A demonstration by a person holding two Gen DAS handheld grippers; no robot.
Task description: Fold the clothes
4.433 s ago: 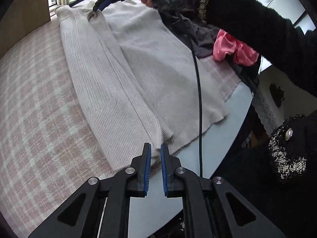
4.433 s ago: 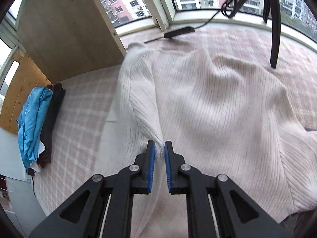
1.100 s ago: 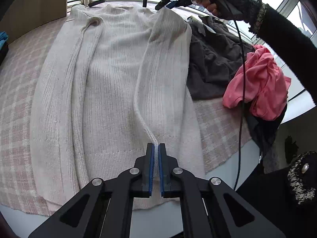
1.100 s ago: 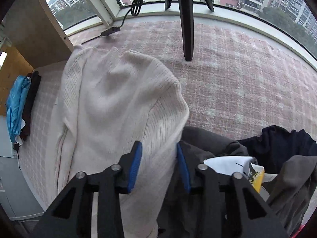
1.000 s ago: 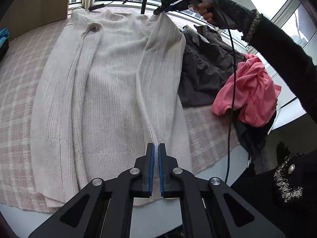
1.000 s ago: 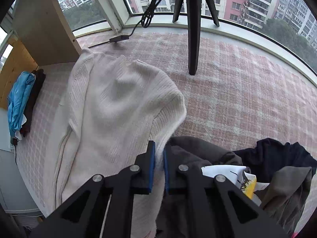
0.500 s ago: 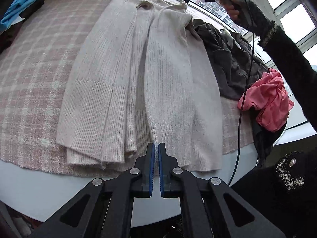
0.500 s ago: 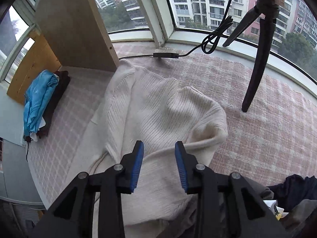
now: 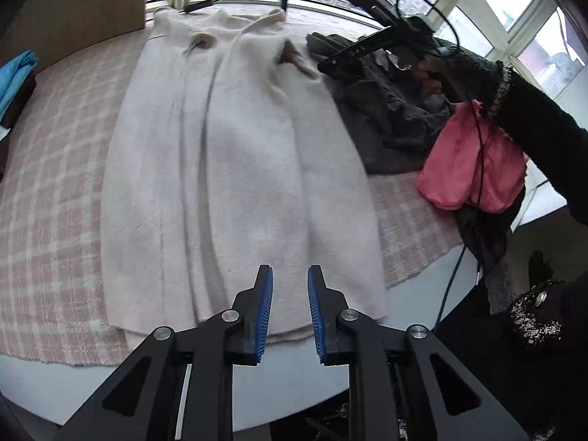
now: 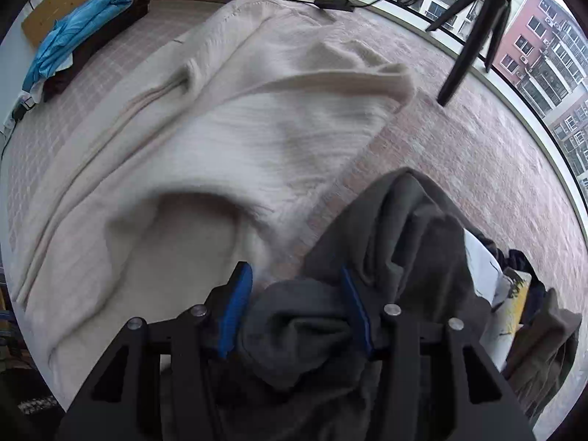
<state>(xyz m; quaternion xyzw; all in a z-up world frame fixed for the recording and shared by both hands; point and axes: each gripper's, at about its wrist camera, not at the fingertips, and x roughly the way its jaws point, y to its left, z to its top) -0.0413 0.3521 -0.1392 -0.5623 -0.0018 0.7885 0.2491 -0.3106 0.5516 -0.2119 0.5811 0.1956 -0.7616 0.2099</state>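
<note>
Cream sweater lies flat on a pink checked cloth over the tabletop, both side panels folded toward its middle. Left gripper hangs over the hem, jaws open and empty. Right gripper, jaws open, sits over a grey garment beside the sweater's shoulder, near a pink garment.

1. Left gripper: jaws parted, blue pads facing each other, nothing between them.
2. Right gripper: jaws spread wide, nothing clamped.
3. Right hand: wrapped around the right gripper's handle, seen from the left wrist view.
4. Right arm: dark sleeve with a trimmed cuff, extended forward.
</note>
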